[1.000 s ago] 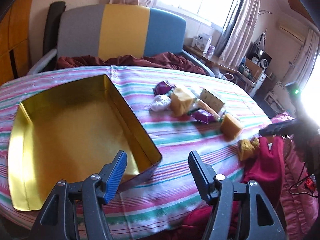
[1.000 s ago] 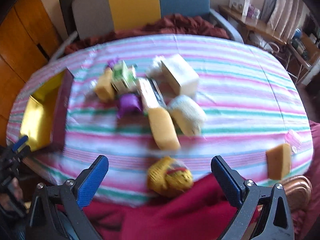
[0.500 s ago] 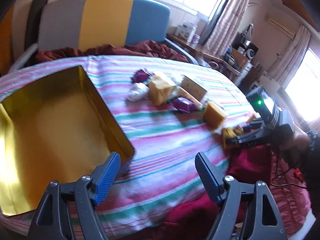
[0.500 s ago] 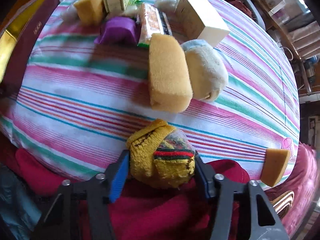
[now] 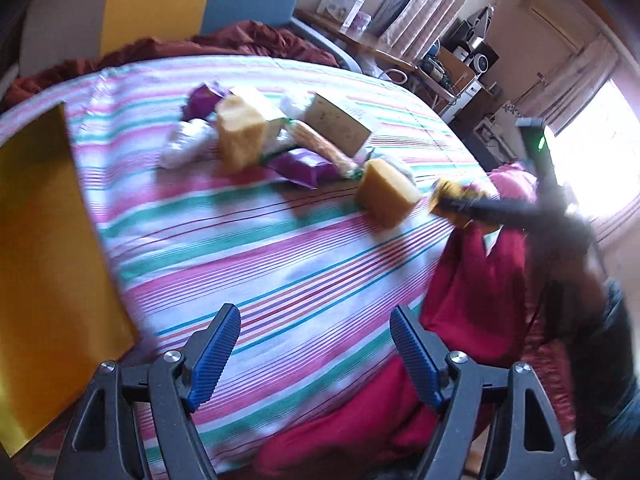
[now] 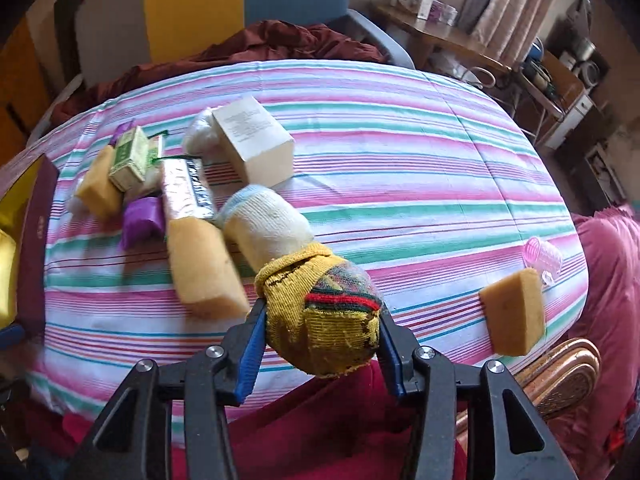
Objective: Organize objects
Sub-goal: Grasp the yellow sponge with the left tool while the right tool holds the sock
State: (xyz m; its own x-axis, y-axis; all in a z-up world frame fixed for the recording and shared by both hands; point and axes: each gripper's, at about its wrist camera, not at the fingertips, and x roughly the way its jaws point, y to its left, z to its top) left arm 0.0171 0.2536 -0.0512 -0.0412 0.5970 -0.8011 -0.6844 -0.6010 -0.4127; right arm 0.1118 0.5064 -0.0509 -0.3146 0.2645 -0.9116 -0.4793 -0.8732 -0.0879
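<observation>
Sock ball, right wrist view: yellow rolled sock ball (image 6: pixel 322 320) sits between the blue pads of the right gripper (image 6: pixel 320 340); jaws closing on it, both pads pressing its sides. It hangs at the near edge of the striped tablecloth (image 6: pixel 400 160), over red fabric (image 6: pixel 320 420).
Neighbours, right wrist view: long sponge (image 6: pixel 204 268) and white sock roll (image 6: pixel 268 228) lie just beyond the held ball; cream box (image 6: pixel 256 140), green carton (image 6: pixel 130 158) and purple packet (image 6: pixel 142 222) clustered further back. Second sponge (image 6: pixel 514 312) and pink curler (image 6: pixel 544 258) well apart, at the right edge.
Risk, right wrist view: grip is low on a soft, bulging ball; it could squeeze out or unroll if lifted fast. A swing toward the tin could clip the long sponge.
Left wrist view: left gripper (image 5: pixel 316 354) wide open, nothing between its pads, over bare tablecloth beside the gold tin (image 5: pixel 44 248).
Risk, left wrist view: tin corner lies close to the left pad; a careless move could nudge it. Picture blurred, so exact clearance cannot be told.
View difference: only the left wrist view shows the tin's gold interior; right wrist view catches just its maroon wall at far left. Only the right wrist view shows pad contact, the curler and the edge sponge.
</observation>
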